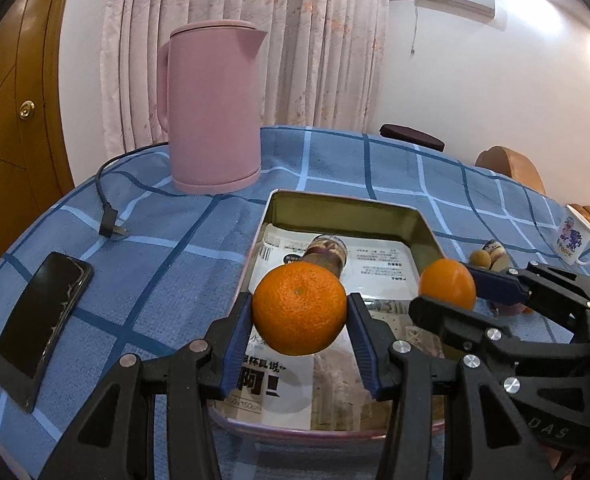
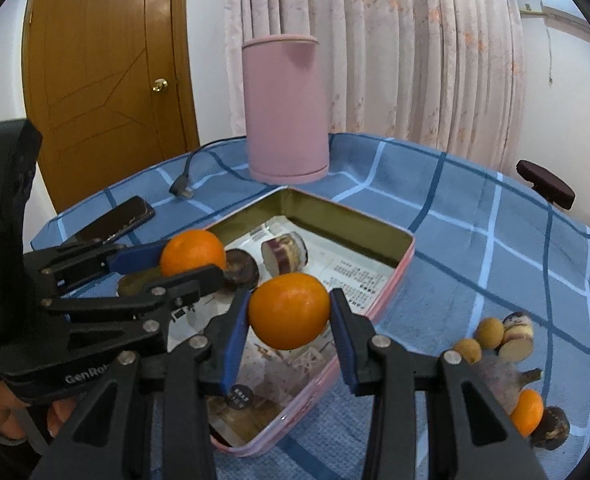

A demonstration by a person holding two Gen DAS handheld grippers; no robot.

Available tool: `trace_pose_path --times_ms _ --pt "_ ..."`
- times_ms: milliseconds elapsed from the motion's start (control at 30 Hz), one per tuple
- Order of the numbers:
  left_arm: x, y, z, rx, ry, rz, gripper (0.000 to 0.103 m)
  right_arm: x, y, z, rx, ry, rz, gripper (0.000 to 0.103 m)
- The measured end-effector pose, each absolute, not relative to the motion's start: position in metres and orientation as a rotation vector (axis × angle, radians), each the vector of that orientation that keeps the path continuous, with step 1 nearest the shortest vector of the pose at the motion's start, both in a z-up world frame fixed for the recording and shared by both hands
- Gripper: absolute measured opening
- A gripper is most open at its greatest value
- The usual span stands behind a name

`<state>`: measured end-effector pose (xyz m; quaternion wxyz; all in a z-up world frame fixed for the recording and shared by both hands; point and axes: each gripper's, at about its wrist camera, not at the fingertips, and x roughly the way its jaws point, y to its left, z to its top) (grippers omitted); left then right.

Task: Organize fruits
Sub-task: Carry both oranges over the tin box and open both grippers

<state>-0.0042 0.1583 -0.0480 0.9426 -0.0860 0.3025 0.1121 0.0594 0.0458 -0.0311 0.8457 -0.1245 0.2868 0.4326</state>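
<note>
An orange (image 1: pixel 299 307), round with a dimpled peel, hangs over the near half of the tin tray (image 1: pixel 335 208), clamped between the blue pads of the left hand-held gripper (image 1: pixel 300 322). A second, smoother orange (image 2: pixel 289 310) is pinched in the right hand-held gripper (image 2: pixel 289 330) above the tray's right side. The tray is a shallow rectangular tin, pink outside, gold inside, lined with printed paper, at the counter's middle. Inside lie a cut purple-skinned piece (image 2: pixel 283 253) and a dark round fruit (image 2: pixel 241 267). Toward the counter's right edge sit two small tan fruits (image 2: pixel 480 340), another purple-skinned piece (image 2: pixel 517 338), a small orange (image 2: pixel 528 411) and a dark fruit (image 2: pixel 551 427).
</note>
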Motion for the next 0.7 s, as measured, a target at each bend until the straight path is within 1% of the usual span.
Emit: trace_pose_path --times_ms 300,467,533,600,700 --pt "-0.008 0.161 -0.048 -0.182 0.614 0.227 0.050 0.061 0.049 -0.039 -0.253 0.646 0.947 0.043" --pt "-0.008 0.161 -0.047 -0.200 0.621 0.229 0.052 0.061 0.043 -0.037 -0.227 0.636 0.953 0.050" --pt "-0.008 0.161 -0.046 -0.208 0.617 0.226 0.055 0.059 0.040 -0.035 -0.223 0.626 0.948 0.054" --pt "-0.010 0.159 -0.043 -0.221 0.609 0.227 0.063 0.058 0.033 -0.031 -0.209 0.614 0.940 0.057" --pt "-0.012 0.155 -0.038 -0.225 0.586 0.221 0.071 0.060 0.021 -0.025 -0.177 0.597 0.921 0.066"
